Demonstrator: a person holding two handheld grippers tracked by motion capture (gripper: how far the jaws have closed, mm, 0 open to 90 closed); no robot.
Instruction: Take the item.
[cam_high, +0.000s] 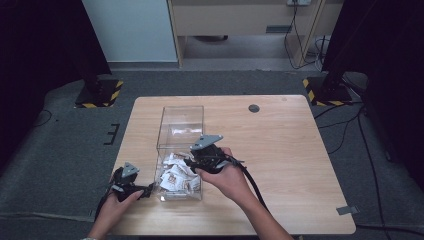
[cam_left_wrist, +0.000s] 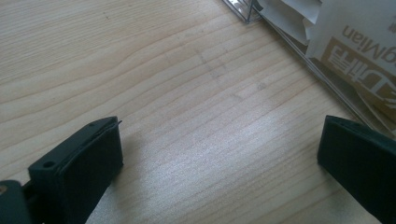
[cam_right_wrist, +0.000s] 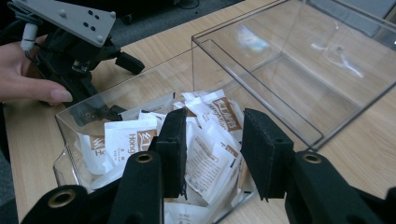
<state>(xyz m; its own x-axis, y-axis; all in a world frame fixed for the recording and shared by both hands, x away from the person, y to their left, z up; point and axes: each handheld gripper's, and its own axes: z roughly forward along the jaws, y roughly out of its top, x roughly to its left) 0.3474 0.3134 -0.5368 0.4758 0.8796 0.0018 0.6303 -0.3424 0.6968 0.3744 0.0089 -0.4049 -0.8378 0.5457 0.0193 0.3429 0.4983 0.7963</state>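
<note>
Here, you held right gripper fingers half-open over sachets, nothing gripped; left gripper wide, empty. Sachets looked light, floppy, slippery; pinch flat edge.

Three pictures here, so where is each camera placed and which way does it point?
High view: above the person's side, looking forward and down on the table; both forearms, left gripper, right gripper.
Left gripper view: on that gripper, facing bare wood beside the clear box; its own open jaws.
Right gripper view: over the sachets in the box; its jaws, the other hand.
All three share the box.
</note>
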